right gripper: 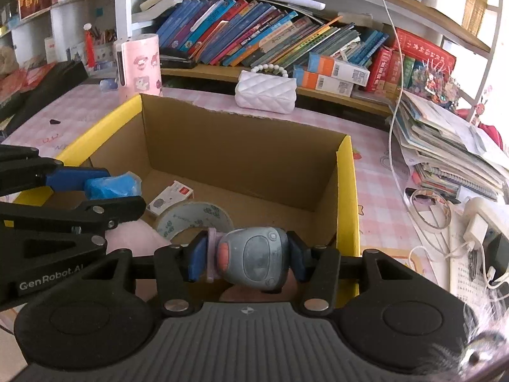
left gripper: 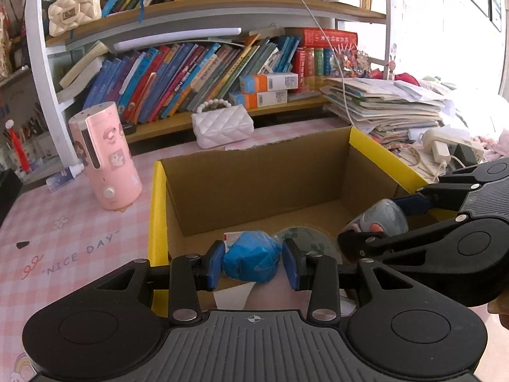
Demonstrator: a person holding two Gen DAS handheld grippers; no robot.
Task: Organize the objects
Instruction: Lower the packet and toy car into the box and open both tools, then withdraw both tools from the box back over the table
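Left hand-held gripper clamped on blue wrapped lump, right hand-held gripper clamped on grey toy; both over near edge of cardboard box on tabletop. Advice: lower inside walls, clear of tape roll, then release.

Both wrist views look down (closely) into one cardboard box.

A surface under a pink checked cloth printed "NICE DAY" runs back to a wooden bookshelf on a white frame, packed with leaning books. Hard daylight floods in from a window on the right, washing out that side.
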